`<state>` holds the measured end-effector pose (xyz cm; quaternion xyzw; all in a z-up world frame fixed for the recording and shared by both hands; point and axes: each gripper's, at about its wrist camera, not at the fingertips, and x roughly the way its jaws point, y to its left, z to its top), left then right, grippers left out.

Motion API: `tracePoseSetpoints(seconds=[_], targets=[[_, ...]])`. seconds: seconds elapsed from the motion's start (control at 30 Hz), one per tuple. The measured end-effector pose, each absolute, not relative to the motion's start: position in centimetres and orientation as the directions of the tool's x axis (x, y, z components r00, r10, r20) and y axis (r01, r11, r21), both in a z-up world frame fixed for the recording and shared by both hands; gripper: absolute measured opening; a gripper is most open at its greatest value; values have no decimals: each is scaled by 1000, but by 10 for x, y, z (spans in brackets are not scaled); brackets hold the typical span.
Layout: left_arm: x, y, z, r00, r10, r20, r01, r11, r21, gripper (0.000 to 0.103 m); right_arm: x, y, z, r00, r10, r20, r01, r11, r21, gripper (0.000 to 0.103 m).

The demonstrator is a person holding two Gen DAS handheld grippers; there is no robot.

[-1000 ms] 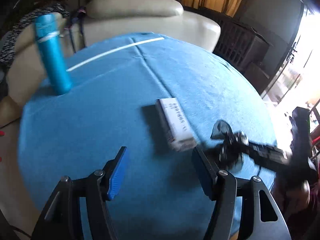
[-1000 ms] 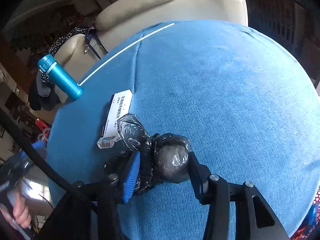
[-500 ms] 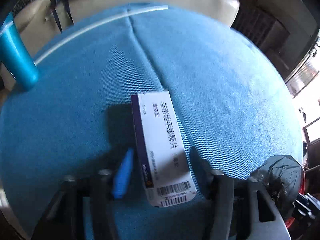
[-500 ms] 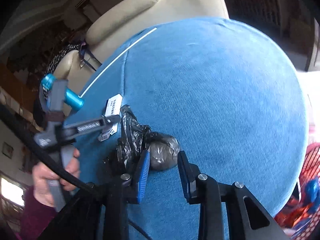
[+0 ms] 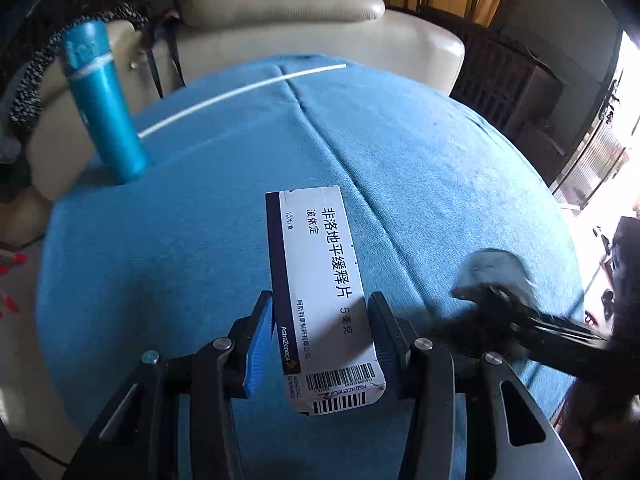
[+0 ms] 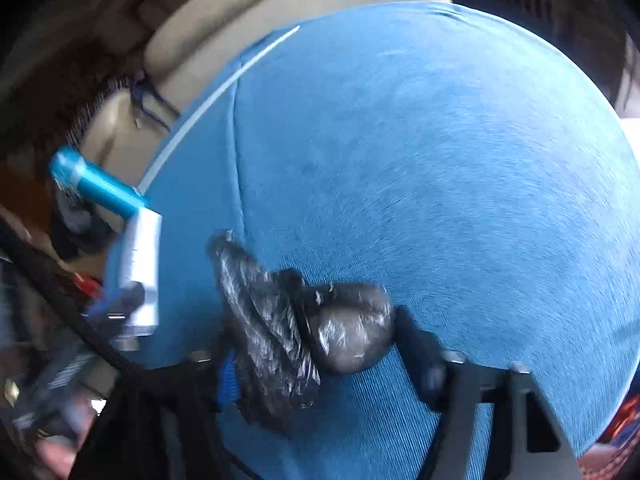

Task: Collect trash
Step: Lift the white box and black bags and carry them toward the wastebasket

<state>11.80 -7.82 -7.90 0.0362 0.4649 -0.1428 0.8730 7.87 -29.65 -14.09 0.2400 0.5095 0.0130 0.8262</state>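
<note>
While the left gripper (image 5: 320, 332) clamped the near end of the white medicine box (image 5: 320, 280), the box stuck out fwd over the blue tablecloth (image 5: 180, 240), w/ barcode end nearest the camera. Right gripper (image 6: 316, 344) was closed on a crumpled black plastic bag (image 6: 288, 328), its knotted lump btwn the pads, just above the cloth on the near right. A blue bottle (image 5: 102, 104) stood upright at the far left edge. Behind the table sat a cream leather sofa (image 5: 288, 16).
</note>
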Motion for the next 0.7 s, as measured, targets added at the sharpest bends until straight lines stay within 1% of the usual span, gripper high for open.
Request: tracePoseSetpoints(seconds=[0.1,0.13,0.2,0.37,0.7], targets=[[104,-75,-71,557,-196,-807,275,961,-43,49,80,-274,-134,517,183,-836,146,944,296,51],[99,-74,-69,564,-191,-804,273,961,-37,49,79,-272,-132,525,176,-833,139,948,288,49],[89,-78,-66,576,-181,-797,274,961,-20,49,72,-274,-129,540,189,-820,131,944,303,47],[74,-91,-58,612,-136,-779,281,958,53,49,42,-287,-112,601,187,-777,114,942,315,46],[38,-117,-41,657,-137,-742,329,937,117,49,-27,-327,-73,711,193,-676,102,923,371,46]])
